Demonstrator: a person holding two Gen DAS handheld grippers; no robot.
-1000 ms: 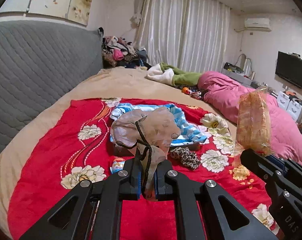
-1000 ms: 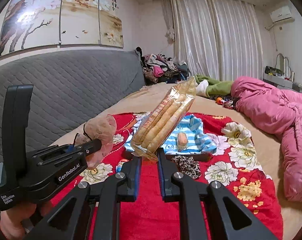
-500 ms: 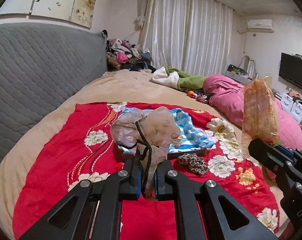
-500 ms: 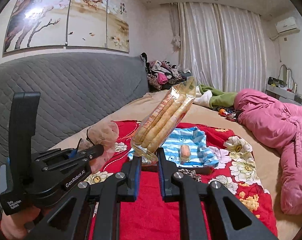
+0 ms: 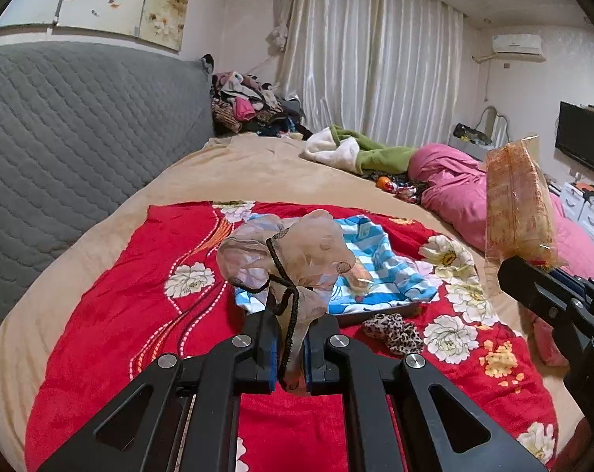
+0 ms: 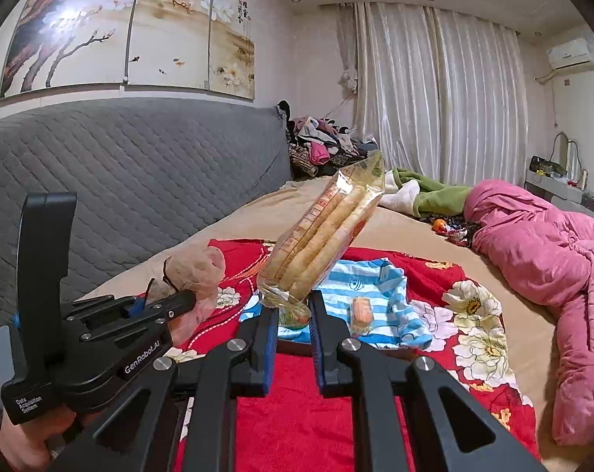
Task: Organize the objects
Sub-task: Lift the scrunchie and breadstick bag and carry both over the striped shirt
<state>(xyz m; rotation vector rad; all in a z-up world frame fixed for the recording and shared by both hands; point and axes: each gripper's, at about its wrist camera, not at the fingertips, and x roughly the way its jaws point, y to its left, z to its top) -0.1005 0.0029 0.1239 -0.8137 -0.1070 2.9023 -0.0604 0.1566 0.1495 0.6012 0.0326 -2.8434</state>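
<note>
My left gripper [image 5: 291,316] is shut on a sheer pinkish drawstring pouch [image 5: 297,251] with a black cord, held above the red floral blanket [image 5: 167,314]. It also shows in the right wrist view [image 6: 196,275] at the left. My right gripper [image 6: 293,306] is shut on a clear packet of long biscuit sticks [image 6: 324,236], which stands tilted up to the right; the packet shows in the left wrist view [image 5: 513,212] too. Below lies a blue striped garment [image 6: 379,299] on a dark tray [image 5: 375,316], with a small wrapped snack [image 6: 361,310] on it.
A leopard-print scrunchie [image 5: 393,330] lies on the blanket by the tray. A pink quilt [image 6: 552,259] lies at the right, a green and white blanket [image 5: 359,149] and a clothes pile [image 5: 249,106] beyond. A grey quilted headboard [image 5: 80,149] runs along the left.
Both grippers have risen and pulled back from the bed with their loads still held. The bed looks farther below, and a small packet by the tray has left the left view.
</note>
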